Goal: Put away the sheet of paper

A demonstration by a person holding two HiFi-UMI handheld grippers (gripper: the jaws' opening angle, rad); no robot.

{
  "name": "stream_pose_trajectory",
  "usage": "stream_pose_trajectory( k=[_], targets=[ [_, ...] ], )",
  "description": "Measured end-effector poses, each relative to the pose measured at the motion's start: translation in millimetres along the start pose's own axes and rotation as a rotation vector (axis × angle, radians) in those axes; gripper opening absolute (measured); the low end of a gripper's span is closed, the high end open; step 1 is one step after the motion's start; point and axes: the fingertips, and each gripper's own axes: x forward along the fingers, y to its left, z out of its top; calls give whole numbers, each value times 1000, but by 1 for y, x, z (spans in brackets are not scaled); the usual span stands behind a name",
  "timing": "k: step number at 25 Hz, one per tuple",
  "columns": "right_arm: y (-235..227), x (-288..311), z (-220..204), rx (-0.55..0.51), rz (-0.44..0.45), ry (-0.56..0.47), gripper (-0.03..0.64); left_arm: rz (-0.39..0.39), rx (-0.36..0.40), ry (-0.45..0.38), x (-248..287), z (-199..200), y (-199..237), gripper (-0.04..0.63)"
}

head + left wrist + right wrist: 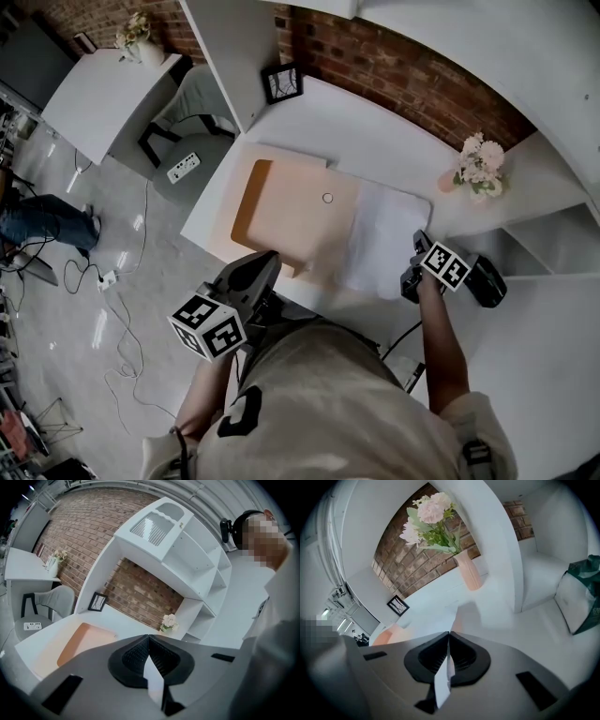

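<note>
A white sheet of paper lies flat on the white desk, right of a peach-coloured folder that carries a small round clasp. My right gripper is at the sheet's right edge, jaws shut tip to tip, and the sheet shows just ahead of them. My left gripper hovers at the folder's near edge, jaws also shut, with the folder ahead to its left. A pale sliver shows behind each pair of tips; I see nothing gripped.
A black picture frame and a pink vase of flowers stand at the back of the desk by the brick wall. White shelves rise at the right, one holding a green-and-white bag. A chair and a power strip are at the left.
</note>
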Motion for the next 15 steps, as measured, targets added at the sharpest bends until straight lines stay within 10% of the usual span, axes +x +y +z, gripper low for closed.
stream_pose_trajectory(
  k=[15],
  targets=[
    [16, -1, -5, 17, -34, -13, 26, -42, -10, 13, -7, 13, 23, 17]
  ],
)
